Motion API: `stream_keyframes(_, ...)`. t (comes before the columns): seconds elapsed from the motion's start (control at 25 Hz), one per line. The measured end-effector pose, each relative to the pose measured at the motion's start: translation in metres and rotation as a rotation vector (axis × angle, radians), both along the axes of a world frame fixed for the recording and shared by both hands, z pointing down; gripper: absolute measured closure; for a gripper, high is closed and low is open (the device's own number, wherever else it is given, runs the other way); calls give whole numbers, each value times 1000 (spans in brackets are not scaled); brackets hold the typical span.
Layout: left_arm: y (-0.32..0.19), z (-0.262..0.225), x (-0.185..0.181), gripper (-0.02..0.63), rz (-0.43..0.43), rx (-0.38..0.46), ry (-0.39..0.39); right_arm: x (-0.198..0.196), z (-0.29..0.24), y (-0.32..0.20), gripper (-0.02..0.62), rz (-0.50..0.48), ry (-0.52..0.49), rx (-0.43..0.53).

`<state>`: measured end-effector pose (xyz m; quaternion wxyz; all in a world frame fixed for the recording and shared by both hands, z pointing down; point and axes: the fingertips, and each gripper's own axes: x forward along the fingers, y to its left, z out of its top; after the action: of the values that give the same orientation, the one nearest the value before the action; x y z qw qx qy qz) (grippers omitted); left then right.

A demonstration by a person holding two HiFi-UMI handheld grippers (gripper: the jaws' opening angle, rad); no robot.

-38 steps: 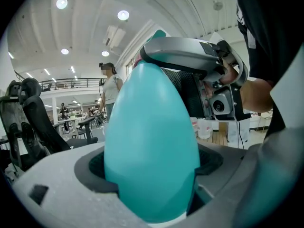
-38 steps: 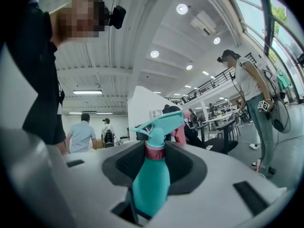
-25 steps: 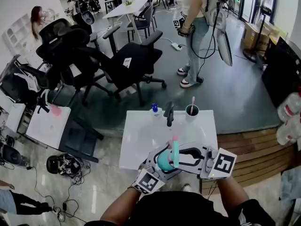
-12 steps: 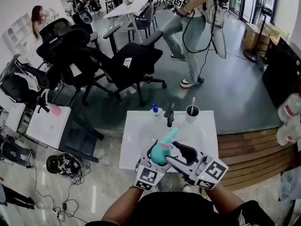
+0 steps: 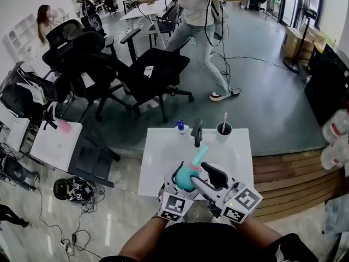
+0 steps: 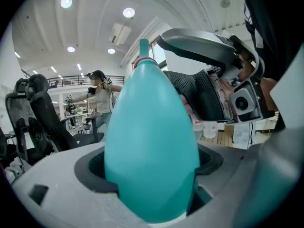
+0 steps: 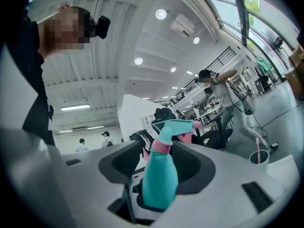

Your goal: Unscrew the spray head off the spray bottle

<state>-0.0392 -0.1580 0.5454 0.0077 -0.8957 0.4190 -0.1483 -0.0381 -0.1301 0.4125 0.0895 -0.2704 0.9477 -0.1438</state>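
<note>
A teal spray bottle with a pink collar and a teal spray head is held over the near edge of the white table. It tilts with its head pointing away and to the right. My left gripper is shut on the bottle's body, which fills the space between its jaws. My right gripper comes in from the right. Its jaws have just been opening and now stand wide on either side of the bottle, with a gap on each side.
At the table's far edge stand a black cup with a pink toothbrush, a dark upright object and a small blue-capped bottle. Black office chairs and a standing person are beyond. A wooden platform lies at the right.
The bottle has tipped from upright to leaning away and right. My right gripper has let go of the spray head, opened wide and dropped lower. The person at the back has moved.
</note>
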Motion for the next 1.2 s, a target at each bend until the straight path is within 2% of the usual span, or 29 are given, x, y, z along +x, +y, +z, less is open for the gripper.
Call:
stream_keyframes(0.32,2,1,9,143,26,13,-20,1,0,-9,397,1,-31,-45)
stream_keyframes(0.56,3,2,12,143,37,20,-25,6,1,-13,448,27,-42,-47)
stream_keyframes(0.96,1,6,10,143,35,4,-21,8,-3,-16,454,37,-23,-7)
stream_keyframes(1.2,2,16,7,143,25,-33,-25,19,-18,-22,454,63,-24,26)
